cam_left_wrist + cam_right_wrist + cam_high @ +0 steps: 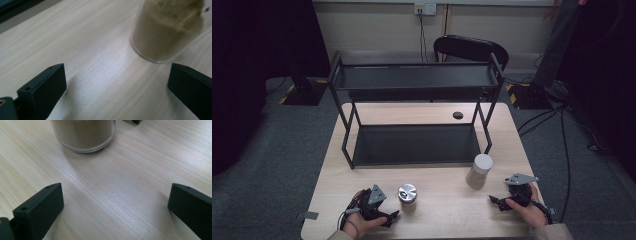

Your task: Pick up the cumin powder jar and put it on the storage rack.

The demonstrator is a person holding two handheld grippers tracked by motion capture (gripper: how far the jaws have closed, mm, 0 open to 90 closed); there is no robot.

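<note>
You have both grippers resting low on the table (362,175) near its front edge, jaws spread wide and holding nothing, so either can close on a jar. Your left gripper (393,216) sits just beside the metal-lidded jar (407,193), which looks blurred in the left gripper view but seems filled with brown powder. Your right gripper (495,200) faces the white-lidded jar (479,171), standing upright near the 2-tier black rack (412,82), probably their destination.

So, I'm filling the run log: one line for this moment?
left gripper: open, beside silver-lidded jar | right gripper: open, near white-lidded jar | both jars upright on table | rack: bare
</note>
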